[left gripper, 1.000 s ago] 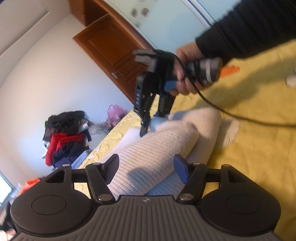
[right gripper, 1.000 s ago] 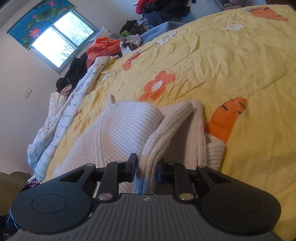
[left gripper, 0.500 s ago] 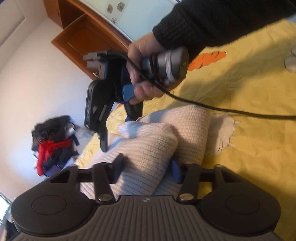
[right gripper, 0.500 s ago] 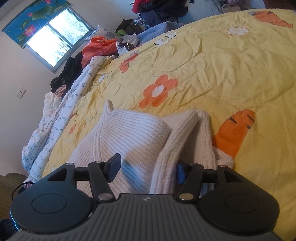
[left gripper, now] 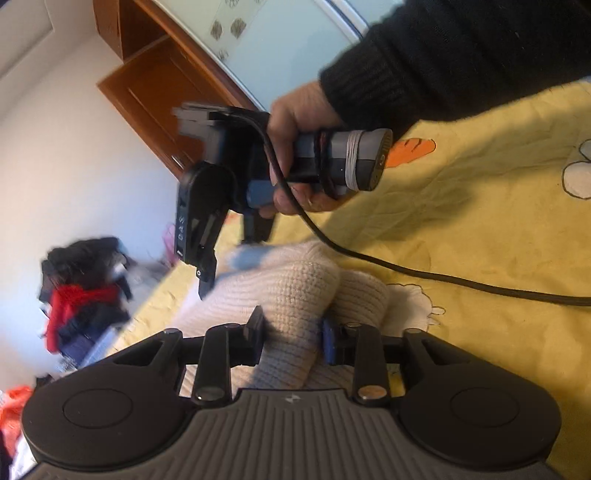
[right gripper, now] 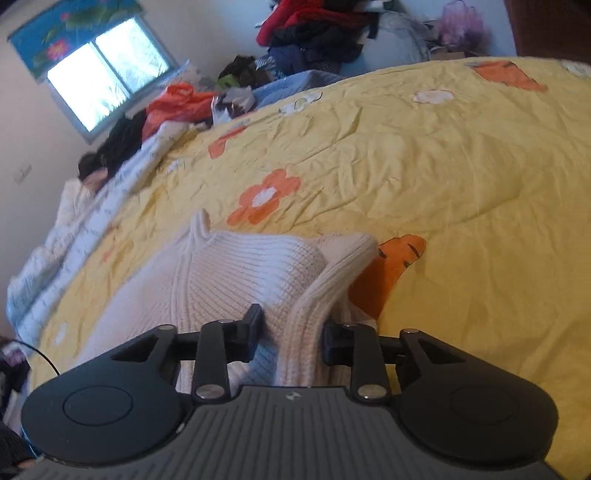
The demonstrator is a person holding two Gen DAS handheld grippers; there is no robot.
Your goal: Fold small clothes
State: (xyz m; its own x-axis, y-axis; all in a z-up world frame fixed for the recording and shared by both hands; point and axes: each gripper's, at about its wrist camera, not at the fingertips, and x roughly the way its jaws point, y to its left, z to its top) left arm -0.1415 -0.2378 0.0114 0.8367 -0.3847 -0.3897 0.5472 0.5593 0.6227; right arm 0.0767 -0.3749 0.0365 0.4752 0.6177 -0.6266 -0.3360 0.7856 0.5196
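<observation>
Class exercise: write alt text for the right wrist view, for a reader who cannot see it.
The right claw, its jaws just closing, straddles a raised fold of a cream ribbed knitted jumper lying on a yellow quilt printed with orange flowers and carrots. Beyond the bed are heaps of clothes and a bright window.

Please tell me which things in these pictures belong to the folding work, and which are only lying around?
Belong to the work:
- cream knit sweater
- left gripper, closing on a fold of it
- right gripper, closing around a fold
- yellow bedspread under it

Only lying around:
- pile of clothes
- orange bag
- white quilt
</observation>
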